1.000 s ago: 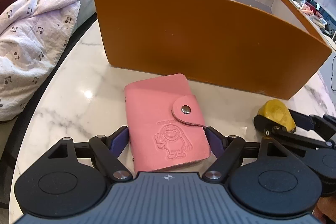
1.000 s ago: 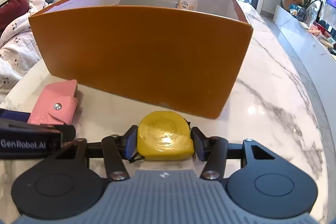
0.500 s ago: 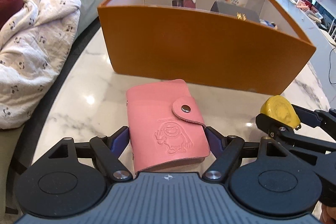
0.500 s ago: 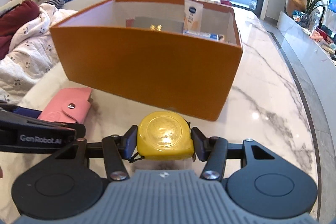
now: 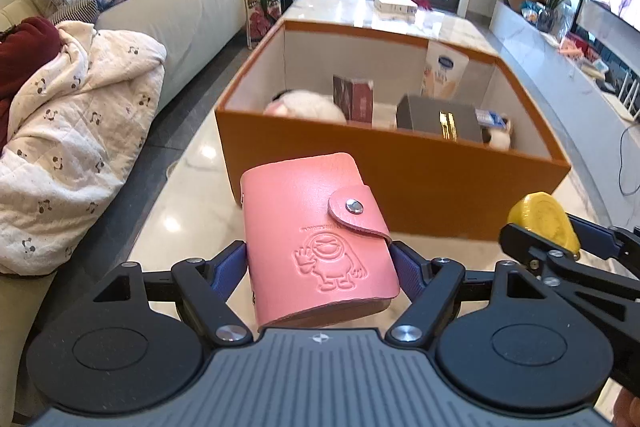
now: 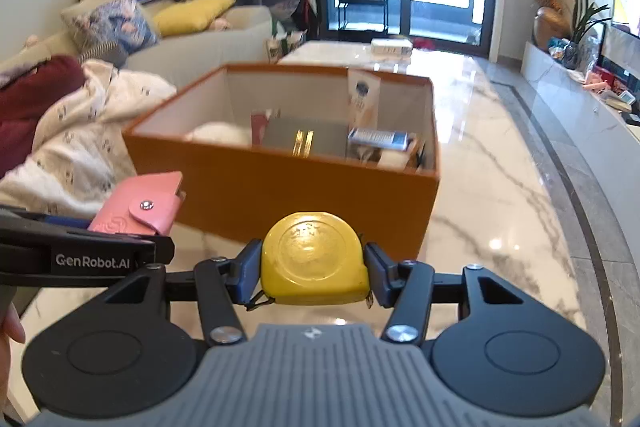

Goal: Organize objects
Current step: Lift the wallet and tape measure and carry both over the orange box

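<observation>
My left tongs (image 5: pixel 320 263) pinch the pink wallet (image 5: pixel 316 243) by its sides, held above the counter (image 5: pixel 192 183) in front of the orange box (image 5: pixel 400 187). My right tongs (image 6: pixel 314 267) pinch the yellow tape measure (image 6: pixel 314 259), also raised near the box's front wall. Inside the box I see a grey case (image 6: pixel 304 137) and a white plush (image 5: pixel 308 105).

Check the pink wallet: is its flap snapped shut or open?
Shut. The wallet has its strap folded over the front with the metal snap pressed down, and the left claw grips its sides.
</observation>
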`<control>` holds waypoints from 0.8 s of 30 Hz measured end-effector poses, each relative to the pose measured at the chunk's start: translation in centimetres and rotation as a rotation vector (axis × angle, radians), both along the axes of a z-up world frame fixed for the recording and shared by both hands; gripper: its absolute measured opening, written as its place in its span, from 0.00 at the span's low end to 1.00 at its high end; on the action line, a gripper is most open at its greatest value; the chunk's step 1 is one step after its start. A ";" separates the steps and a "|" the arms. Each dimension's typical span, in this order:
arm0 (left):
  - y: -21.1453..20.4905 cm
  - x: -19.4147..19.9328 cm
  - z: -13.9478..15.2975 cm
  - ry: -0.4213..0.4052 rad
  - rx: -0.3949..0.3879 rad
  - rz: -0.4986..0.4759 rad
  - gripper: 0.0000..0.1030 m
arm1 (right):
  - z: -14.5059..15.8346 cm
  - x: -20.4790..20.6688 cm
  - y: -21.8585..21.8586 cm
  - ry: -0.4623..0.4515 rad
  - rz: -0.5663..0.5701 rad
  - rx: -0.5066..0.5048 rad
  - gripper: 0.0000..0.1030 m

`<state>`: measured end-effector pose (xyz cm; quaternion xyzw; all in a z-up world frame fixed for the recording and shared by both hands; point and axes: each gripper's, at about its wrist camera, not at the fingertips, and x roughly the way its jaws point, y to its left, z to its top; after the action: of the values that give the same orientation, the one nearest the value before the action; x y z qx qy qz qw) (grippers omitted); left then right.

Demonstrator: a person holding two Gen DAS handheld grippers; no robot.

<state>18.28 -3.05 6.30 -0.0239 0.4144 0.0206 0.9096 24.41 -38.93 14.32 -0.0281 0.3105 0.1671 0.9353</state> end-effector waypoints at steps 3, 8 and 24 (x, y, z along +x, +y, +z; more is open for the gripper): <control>0.3 0.6 1.1 -0.024 -0.002 0.015 0.87 | 1.1 0.1 -0.4 -0.026 -0.016 0.015 0.54; 0.3 2.4 3.1 -0.044 0.003 0.029 0.87 | 3.2 1.3 -0.6 -0.056 -0.025 0.029 0.55; 1.2 9.1 5.9 -0.109 0.005 0.042 0.84 | 5.3 8.8 1.1 -0.074 -0.037 0.025 0.55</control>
<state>27.36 -1.88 12.15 -0.0316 0.3635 0.0392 0.9302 33.19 -37.87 19.67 -0.0168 0.2742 0.1527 0.9493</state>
